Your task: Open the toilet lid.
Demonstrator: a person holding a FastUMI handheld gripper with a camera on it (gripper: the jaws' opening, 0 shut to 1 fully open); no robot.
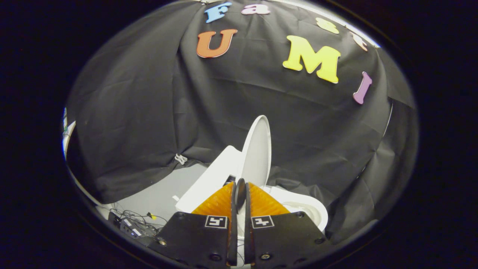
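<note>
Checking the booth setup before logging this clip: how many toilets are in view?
1. The toilet stands just beyond the gripper, against the black cloth wall, its lid raised upright. The gripper's fingers are shut on the lid's edge. More could be hidden behind the gripper.

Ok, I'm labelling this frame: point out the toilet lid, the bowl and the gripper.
toilet lid (257, 149): gripper view, raised inner face.
toilet bowl (312, 209): gripper view, open rim.
gripper (239, 192): gripper view, between the tips, shut on the lid's lower edge.

A staged test booth — black cloth wall (149, 112), a toilet (298, 209) (cables (130, 220) on the floor).
</note>
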